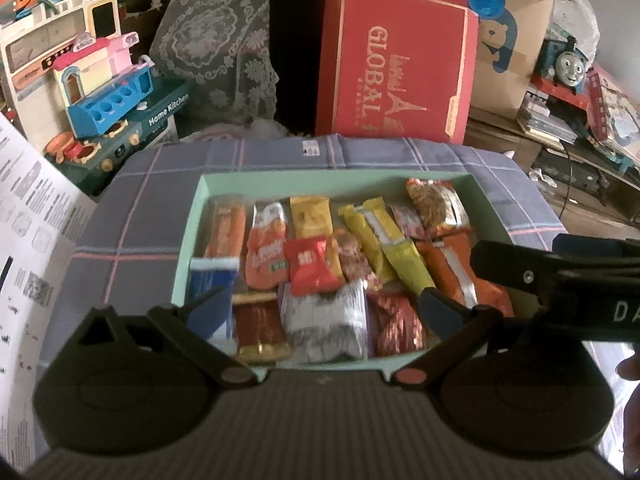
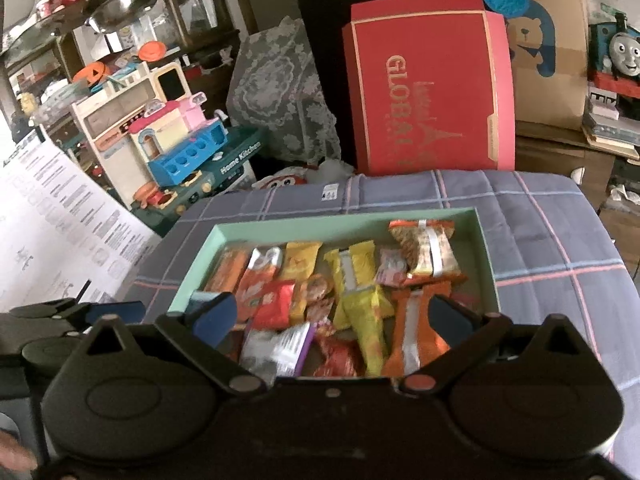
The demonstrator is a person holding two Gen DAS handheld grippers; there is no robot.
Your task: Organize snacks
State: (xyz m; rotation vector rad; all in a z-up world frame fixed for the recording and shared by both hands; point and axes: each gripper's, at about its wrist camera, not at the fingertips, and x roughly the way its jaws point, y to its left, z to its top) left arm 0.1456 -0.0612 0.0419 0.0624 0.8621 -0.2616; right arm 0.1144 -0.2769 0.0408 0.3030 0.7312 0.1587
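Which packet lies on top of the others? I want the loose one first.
The small red packet near the middle of the green box. It rests across its orange and yellow neighbours, while the rest lie lower in rows.

Padded surface under blue-grey plaid cloth with pink and white lines (image 1: pixel 140 216) carries everything. Small white label (image 1: pixel 311 147) sits near cloth's far edge. Shallow mint-green cardboard box (image 1: pixel 200 216) lies flat at centre of cloth, open side up, packed with wrapped snacks (image 1: pixel 312 268). Cloth around box bare.
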